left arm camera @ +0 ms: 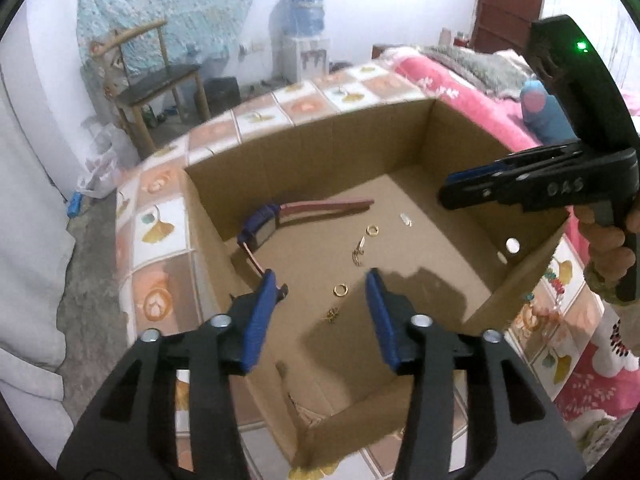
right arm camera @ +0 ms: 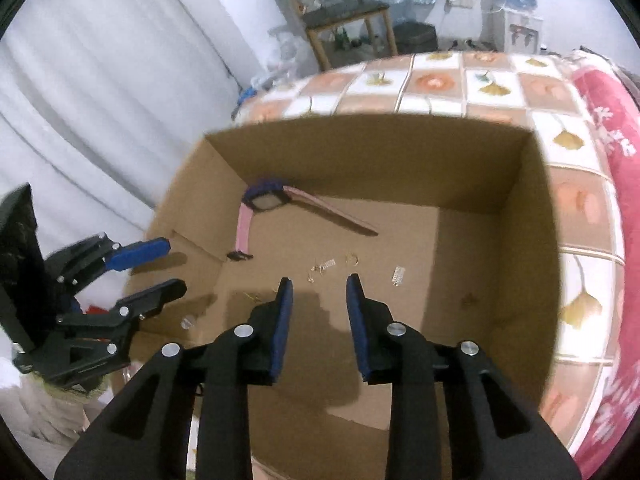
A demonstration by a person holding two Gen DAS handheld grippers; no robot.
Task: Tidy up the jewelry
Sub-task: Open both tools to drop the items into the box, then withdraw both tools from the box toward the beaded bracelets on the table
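Note:
An open cardboard box holds a watch with a pink strap and purple case near its far left corner. Small jewelry lies on its floor: a gold hoop, a dangling earring, a silver piece, a second gold hoop and a tiny gold stud. My left gripper hangs open over the second hoop, holding nothing. My right gripper is open and empty above the box floor.
The box sits on a tile-patterned cloth with a pink blanket beside it. Colored beads lie outside the box's right wall. A wooden chair and a water dispenser stand behind.

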